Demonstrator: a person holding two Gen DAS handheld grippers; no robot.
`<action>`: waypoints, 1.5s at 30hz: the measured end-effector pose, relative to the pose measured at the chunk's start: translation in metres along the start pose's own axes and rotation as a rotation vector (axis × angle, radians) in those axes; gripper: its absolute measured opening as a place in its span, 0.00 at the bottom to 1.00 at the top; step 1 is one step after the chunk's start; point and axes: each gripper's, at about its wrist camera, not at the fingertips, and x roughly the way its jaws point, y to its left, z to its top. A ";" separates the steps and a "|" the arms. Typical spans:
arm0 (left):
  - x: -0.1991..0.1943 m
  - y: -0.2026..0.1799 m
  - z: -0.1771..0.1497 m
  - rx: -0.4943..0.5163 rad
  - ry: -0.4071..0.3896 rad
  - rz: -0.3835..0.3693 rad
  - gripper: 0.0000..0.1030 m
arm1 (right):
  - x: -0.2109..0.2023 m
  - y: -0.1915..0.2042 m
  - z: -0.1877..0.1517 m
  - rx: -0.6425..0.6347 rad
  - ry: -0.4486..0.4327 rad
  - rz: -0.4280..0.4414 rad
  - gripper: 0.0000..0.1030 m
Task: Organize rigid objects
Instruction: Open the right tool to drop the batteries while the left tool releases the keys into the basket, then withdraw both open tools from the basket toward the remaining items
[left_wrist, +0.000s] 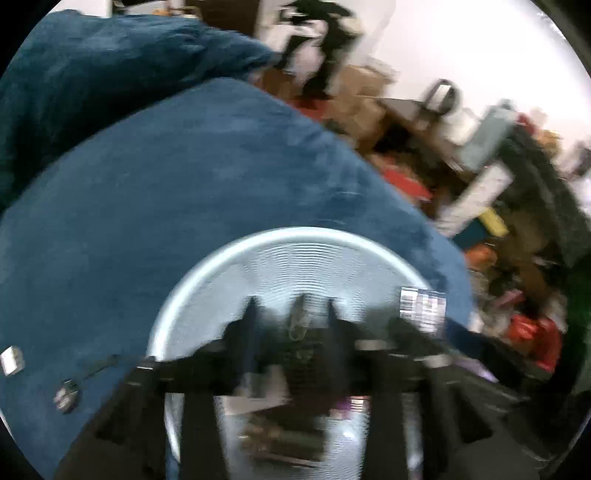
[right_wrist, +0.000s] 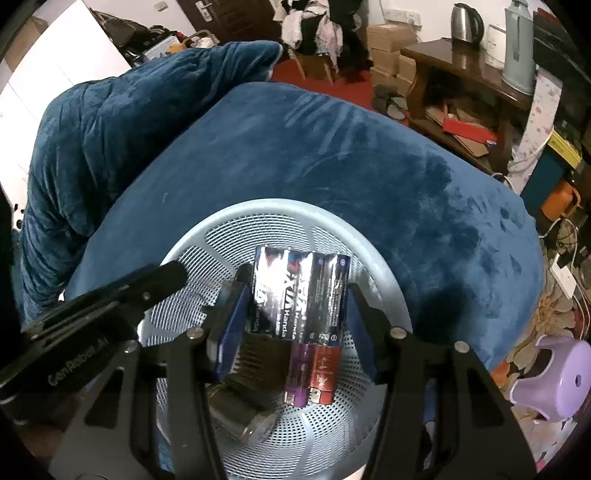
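Battery pack sits clamped across its width in right gripper, hung over the perforated basket on the blue blanket, likely for drop-in beside lighters, while left gripper hovers released and empty above it.

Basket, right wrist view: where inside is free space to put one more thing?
Free: the mesh floor between the basket's far rim and the battery pack, and the near floor below the red tube. Crowded: the middle, with purple tube, dark comb and metal cylinder. The blue blanket beyond is bare.
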 end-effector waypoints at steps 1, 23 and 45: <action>0.000 0.008 -0.001 -0.028 0.001 0.001 0.75 | -0.001 -0.002 0.001 0.006 -0.005 0.002 0.53; -0.028 0.067 -0.059 -0.078 0.031 0.145 1.00 | -0.009 0.012 -0.031 -0.016 0.047 -0.079 1.00; -0.058 0.100 -0.088 -0.134 0.013 0.161 1.00 | -0.025 0.031 -0.053 -0.066 0.047 -0.111 1.00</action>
